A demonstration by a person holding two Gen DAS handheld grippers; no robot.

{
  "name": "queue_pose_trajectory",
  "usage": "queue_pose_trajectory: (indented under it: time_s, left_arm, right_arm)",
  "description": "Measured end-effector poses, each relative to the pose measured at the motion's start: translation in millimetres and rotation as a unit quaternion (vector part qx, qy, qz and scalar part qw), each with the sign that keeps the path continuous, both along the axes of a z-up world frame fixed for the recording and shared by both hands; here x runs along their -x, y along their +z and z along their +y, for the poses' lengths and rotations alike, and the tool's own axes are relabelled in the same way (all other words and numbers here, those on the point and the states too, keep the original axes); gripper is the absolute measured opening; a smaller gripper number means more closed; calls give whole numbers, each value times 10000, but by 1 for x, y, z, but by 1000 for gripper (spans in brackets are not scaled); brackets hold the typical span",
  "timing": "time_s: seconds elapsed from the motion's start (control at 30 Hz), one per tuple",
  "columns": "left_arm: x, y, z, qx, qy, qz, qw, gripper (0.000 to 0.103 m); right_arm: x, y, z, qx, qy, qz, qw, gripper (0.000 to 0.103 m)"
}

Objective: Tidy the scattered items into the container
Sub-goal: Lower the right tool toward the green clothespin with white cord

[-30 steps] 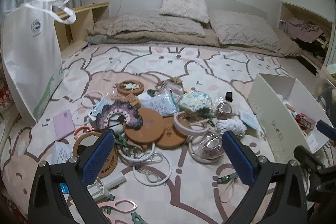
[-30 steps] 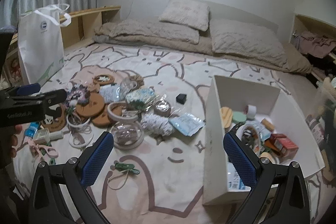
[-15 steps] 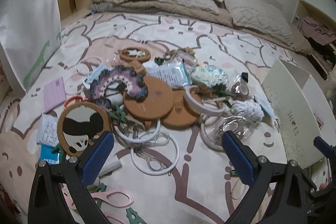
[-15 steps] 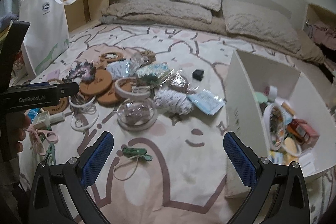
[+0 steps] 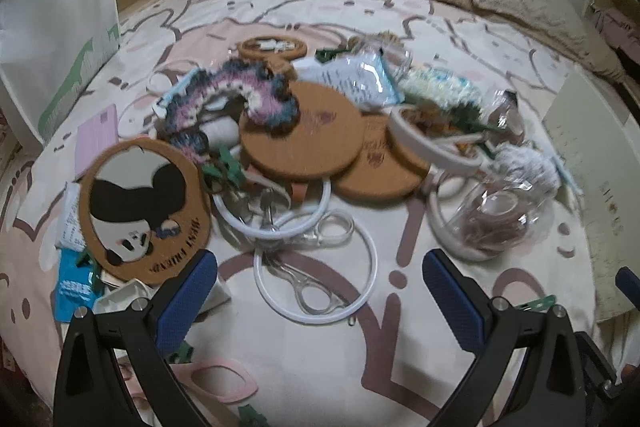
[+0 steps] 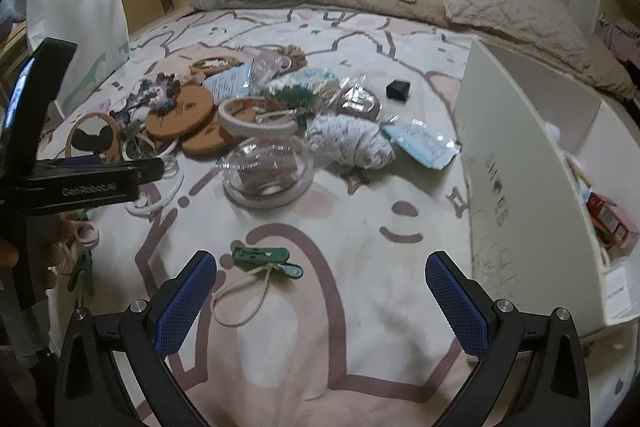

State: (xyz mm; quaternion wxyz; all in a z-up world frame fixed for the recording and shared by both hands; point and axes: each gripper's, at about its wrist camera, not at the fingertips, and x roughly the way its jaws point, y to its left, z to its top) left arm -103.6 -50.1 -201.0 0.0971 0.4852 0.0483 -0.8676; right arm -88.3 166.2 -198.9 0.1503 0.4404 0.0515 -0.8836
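The bed [image 6: 360, 307] carries everything, and the white container [image 6: 520, 163] stands on it just ahead and to the right of the right tongs [image 6: 321, 291], already holding several small things. Ahead of the left tongs [image 5: 320, 291] the scattered items [image 5: 304, 135] lie heaped: cork discs, a panda plaque and white hoops, the nearest hoop [image 5: 316, 267] right between the blue pads. Both tongs are spread wide and grasp nothing, and a green clip [image 6: 266, 259] with its loop of cord lies just past the right tongs' left finger.

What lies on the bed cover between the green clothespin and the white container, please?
Nothing: in the right wrist view, the stretch from the green clothespin to the white container is bare printed bed cover.
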Motion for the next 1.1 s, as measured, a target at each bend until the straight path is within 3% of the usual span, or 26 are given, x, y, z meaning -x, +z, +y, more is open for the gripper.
queue_pose_trajectory:
  time_s: [0.43,0.77,0.9,1.1]
  left_arm:
    - [4,-38,17,174,78,-401,9990,103]
    - [2,-42,19,155,312,-155,9993,103]
    - [1,-44,23,281,409,-42,9988,103]
    - [0,-46,24,343,410,33,9986,103]
  right_arm:
    - [10,-26,3,38,-28,-336,9994,103]
    - [8,-49,-8,-20,234,-446,9987,103]
    - [2,-55,-18,-241,390,-246,9986,103]
    - [-2,-57,-17,-14,435,-39,9990,103]
